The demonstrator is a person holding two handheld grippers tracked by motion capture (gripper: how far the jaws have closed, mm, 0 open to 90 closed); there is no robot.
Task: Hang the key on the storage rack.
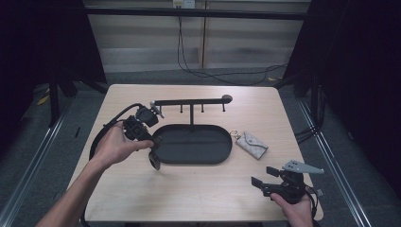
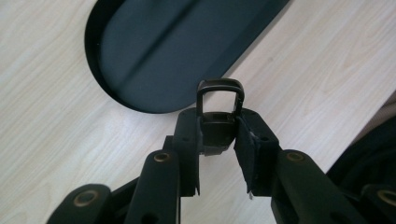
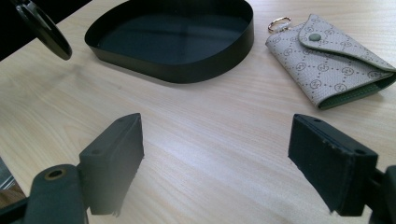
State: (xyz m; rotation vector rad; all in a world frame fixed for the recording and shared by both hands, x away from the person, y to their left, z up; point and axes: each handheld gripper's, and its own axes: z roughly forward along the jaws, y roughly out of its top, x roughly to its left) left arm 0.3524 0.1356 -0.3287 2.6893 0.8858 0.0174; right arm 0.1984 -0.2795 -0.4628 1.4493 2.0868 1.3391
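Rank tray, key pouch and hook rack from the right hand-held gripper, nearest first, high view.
From the right hand-held gripper, at the table's near right corner:
1. key pouch, just beyond it.
2. tray, mid-table, to its left.
3. hook rack, behind the tray.

Dark metal-looped strap [image 2: 218, 122], possibly a watch, clamped in jaws

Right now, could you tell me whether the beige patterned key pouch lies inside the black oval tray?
No, the key pouch lies on the wooden table beside the tray.

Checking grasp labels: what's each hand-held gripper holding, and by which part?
Left hand-held gripper pinches a small dark item just below its metal loop. Right hand-held gripper: open, holding nothing.
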